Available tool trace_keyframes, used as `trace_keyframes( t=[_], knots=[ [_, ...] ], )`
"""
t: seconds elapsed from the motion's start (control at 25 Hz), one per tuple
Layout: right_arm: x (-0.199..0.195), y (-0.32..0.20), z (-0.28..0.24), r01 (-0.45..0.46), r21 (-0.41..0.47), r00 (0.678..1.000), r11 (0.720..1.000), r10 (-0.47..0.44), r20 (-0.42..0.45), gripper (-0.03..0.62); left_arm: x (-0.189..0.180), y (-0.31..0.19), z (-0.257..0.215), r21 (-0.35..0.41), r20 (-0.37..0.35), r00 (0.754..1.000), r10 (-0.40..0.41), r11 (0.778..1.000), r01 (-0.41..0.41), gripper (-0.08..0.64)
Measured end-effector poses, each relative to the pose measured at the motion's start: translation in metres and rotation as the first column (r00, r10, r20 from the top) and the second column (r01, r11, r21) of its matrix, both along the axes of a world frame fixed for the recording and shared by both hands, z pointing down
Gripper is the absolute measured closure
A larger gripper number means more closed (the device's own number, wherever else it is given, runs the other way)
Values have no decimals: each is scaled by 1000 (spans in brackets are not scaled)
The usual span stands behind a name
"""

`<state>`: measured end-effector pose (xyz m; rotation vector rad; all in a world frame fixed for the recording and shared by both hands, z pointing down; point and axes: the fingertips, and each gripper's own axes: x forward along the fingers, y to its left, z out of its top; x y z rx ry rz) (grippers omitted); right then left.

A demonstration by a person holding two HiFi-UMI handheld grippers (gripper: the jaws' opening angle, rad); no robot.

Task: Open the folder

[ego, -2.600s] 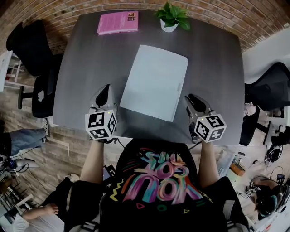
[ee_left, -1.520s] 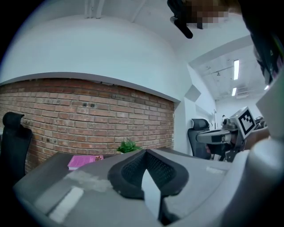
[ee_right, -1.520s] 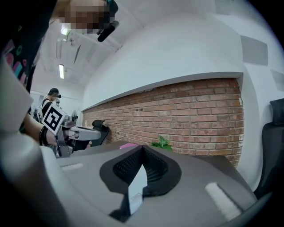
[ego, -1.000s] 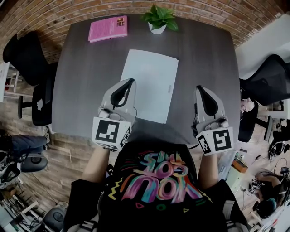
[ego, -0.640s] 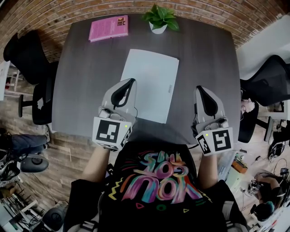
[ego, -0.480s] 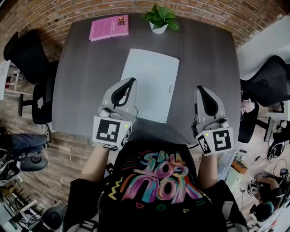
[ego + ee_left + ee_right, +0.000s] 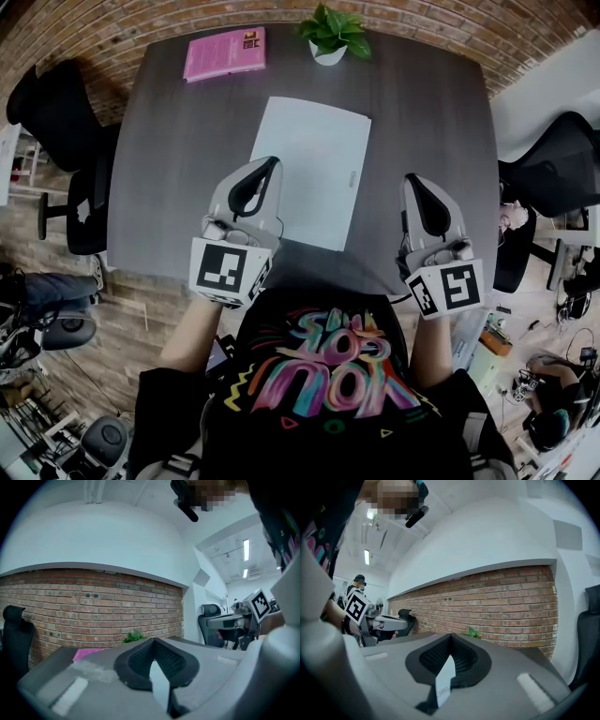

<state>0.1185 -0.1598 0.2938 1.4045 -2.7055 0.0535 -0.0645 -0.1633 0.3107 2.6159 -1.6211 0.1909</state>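
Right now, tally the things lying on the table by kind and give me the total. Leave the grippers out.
White folder: 1
Pink book: 1
Potted plant: 1
Total: 3

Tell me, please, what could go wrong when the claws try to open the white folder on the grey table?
The flat white folder lies flush on the smooth grey table, so the left claw and right claw, both shut, may push it along rather than lift its cover. A forward shove could knock the small green potted plant just beyond its far edge.
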Motion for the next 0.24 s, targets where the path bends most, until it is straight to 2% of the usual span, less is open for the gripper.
trace_keyframes(
  t=[0.24],
  knots=[
    [2, 1, 2, 6, 2, 1000, 1000, -6, -3, 594, 4, 0, 1, 6, 6, 1000, 12, 1000, -12, 560]
  ],
)
